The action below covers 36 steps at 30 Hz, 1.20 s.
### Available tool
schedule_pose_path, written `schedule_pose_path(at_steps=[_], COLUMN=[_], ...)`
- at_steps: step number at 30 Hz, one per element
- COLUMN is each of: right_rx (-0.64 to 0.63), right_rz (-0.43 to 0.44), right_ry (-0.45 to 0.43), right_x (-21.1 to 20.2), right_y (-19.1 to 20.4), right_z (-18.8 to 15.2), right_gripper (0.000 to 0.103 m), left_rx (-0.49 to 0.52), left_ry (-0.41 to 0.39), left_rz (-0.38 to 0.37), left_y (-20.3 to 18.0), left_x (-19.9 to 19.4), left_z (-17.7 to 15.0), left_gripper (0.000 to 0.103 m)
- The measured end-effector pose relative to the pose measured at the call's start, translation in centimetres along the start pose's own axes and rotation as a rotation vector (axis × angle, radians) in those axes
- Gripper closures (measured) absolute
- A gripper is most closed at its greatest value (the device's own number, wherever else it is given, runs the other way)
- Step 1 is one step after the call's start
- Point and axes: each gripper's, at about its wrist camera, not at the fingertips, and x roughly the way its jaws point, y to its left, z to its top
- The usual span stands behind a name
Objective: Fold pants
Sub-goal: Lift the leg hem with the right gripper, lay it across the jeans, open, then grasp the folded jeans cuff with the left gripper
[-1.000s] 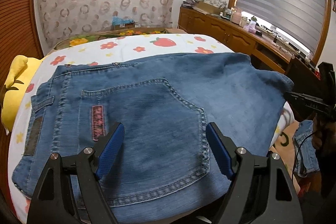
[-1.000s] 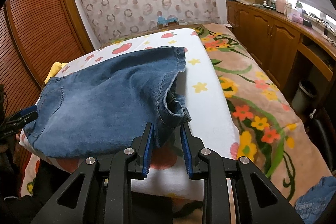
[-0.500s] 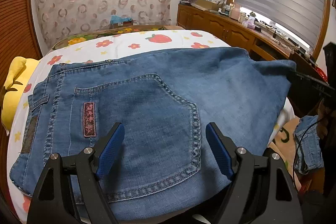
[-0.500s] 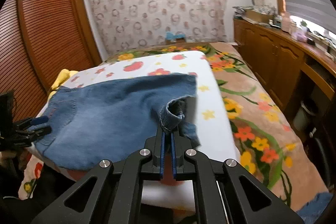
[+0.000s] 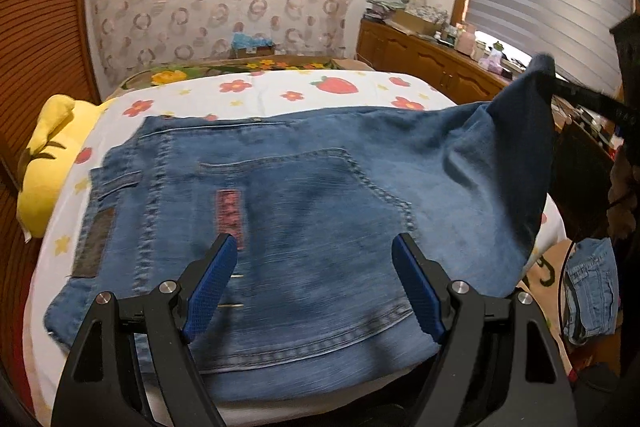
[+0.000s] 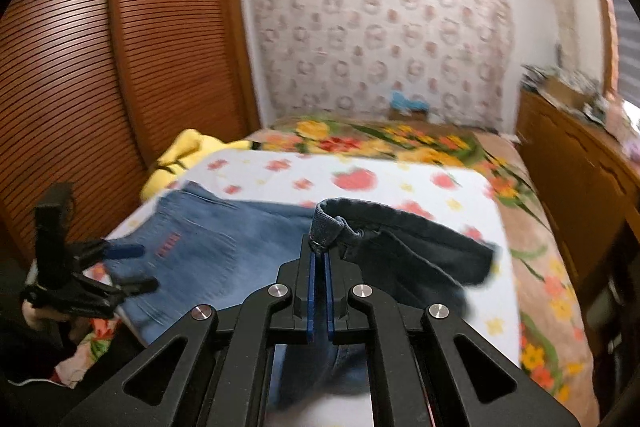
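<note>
Blue denim pants (image 5: 304, 203) lie back pocket up on a white sheet with strawberries and flowers (image 5: 280, 93). My left gripper (image 5: 316, 283) is open and empty, its blue pads just above the seat area near the waistband. My right gripper (image 6: 319, 259) is shut on the hem end of the pants (image 6: 326, 223) and holds it lifted above the bed. In the left wrist view that raised end (image 5: 536, 87) hangs from the right gripper at the right. The left gripper (image 6: 128, 267) shows at the left of the right wrist view.
A yellow plush toy (image 5: 44, 163) lies at the bed's left edge. A wooden sideboard (image 5: 432, 67) with clutter runs along the right. Another denim piece (image 5: 592, 291) lies on the floor at the right. A slatted wooden wardrobe (image 6: 100, 75) stands left of the bed.
My right gripper closed on the pants' hem end and lifted it up and toward the waistband. The left gripper stayed open over the seat area.
</note>
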Motion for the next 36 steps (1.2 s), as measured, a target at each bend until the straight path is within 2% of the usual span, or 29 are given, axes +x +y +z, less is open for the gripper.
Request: schedule_pose_path(at_steps=[6,12,15,18,20,21,24,30,36], right_rx=[-0.102,-0.146,-0.135,-0.136,-0.138,-0.139,-0.144,-0.135,-0.106], right_rz=[0.14,0.206,0.208,0.195,0.181,0.18,0.18,0.143,0.048], right_ry=[0.0,0.085,0.151,0.194,0.213,0.217,0.209,0.163,0.174], right_x=[2.7,6.7,9.3,11.2,11.8,11.9,12.3,7.6,8.8], right_y=[4.6,6.4,6.1,6.1,5.9,6.0,7.1,7.4,5.3], right_z=[2.6,1.8,1.0,1.0,1.3,1.4,1.9,0.8,-0.6], right_gripper=[0.1,0.1,0.099,0.091,0.07,0.068,0.067,0.063,0.058], left_rx=[-0.045,-0.076,-0.089,-0.094,-0.09,-0.089,-0.085,-0.072,-0.061], left_ry=[-0.016,-0.017,-0.014,-0.008,-0.006,-0.005,-0.001,0.001,0.006], left_rz=[0.029,0.051,0.057,0.059,0.058,0.057,0.053,0.043,0.03], left_y=[2.5,4.4,5.1,5.3,5.2,5.1,4.7,4.0,3.4], left_x=[-1.1,-1.5,-1.4,-1.3,-1.1,-1.1,-0.9,-0.8,-0.3], left_z=[-0.5,-0.9,-1.1,-1.2,-1.2,-1.2,-1.2,-1.0,-0.8], left_gripper=[0.023,0.023,0.023,0.023,0.023,0.023,0.023,0.023,0.023])
